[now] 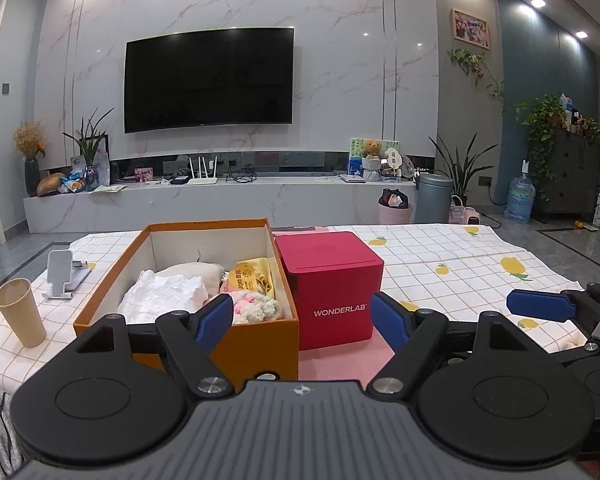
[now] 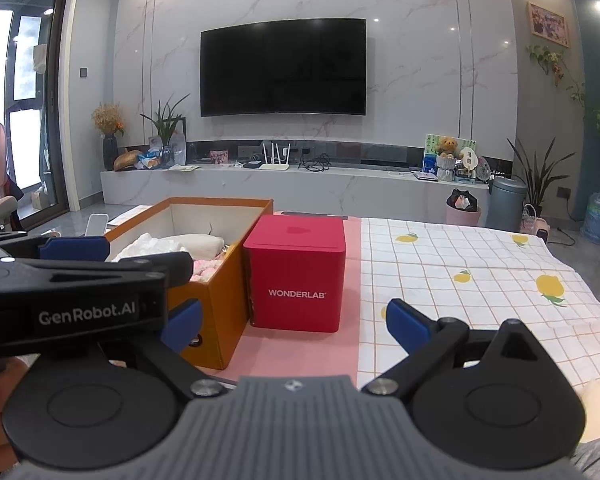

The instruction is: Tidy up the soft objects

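Observation:
An open orange box stands on the table and holds soft things: a white crumpled cloth, a cream cushion, a yellow pouch and a pink and cream fluffy item. The box also shows in the right wrist view. My left gripper is open and empty, just in front of the box and the red cube. My right gripper is open and empty, facing the red cube. The right gripper also shows at the right edge of the left wrist view.
A red WONDERLAB cube box stands right of the orange box on a pink mat. A tan paper cup and a white phone stand are at the left. A lemon-print tablecloth covers the table's right.

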{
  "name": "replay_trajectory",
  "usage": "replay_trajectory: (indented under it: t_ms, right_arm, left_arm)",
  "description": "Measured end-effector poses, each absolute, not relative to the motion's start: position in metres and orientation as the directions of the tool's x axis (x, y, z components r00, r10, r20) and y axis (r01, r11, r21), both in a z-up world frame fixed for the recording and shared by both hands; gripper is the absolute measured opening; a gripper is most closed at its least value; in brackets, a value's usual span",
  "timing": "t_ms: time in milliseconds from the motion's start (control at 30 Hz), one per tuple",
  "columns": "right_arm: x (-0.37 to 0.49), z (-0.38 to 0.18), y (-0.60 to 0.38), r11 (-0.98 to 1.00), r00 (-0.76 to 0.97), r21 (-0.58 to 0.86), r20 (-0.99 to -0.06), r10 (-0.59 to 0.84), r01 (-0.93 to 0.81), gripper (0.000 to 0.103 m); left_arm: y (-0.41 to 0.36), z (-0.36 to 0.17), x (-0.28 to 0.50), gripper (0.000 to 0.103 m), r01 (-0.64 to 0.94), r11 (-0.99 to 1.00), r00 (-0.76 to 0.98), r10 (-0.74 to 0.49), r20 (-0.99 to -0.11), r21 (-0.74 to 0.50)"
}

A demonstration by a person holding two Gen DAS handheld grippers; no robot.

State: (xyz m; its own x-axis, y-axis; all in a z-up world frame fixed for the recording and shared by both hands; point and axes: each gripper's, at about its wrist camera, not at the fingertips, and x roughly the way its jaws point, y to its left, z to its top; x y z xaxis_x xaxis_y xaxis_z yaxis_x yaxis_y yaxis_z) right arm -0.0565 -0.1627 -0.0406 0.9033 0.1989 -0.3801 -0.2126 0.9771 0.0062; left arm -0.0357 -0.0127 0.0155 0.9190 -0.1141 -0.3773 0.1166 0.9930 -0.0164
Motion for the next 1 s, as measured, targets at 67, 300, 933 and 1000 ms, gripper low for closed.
replay_trajectory:
  t_ms: [67,300,933,1000]
  right_arm:
    - [-0.0560,-0.0406,-0.1626,0.977,0.902,0.009,-0.384,0.199,-0.212,0.096]
    - [-0.0556,-0.0418,-0.1619,0.978,0.901,0.004,-0.390,0.192,-0.207,0.096]
    - [-0.0549,-0.0419,-0.1599,0.978,0.897,0.004,-0.398,0.194,-0.209,0.093]
    - [-0.0550,-0.0419,-0.1597,0.978,0.896,0.005,-0.399,0.193,-0.208,0.093]
  left_arm:
    - [-0.0129,0.0152,-0.0355,0.092,0.114,0.993,0.917,-0.113,-0.382,-0.020]
    - [-0.0139,0.0139,-0.0356,0.092,0.112,0.993,0.914,-0.114,-0.388,-0.028]
    - [-0.0162,0.0131,-0.0349,0.092,0.103,0.994,0.911,-0.105,-0.398,-0.026]
    - [-0.0159,0.0130,-0.0348,0.092,0.104,0.994,0.911,-0.106,-0.399,-0.027]
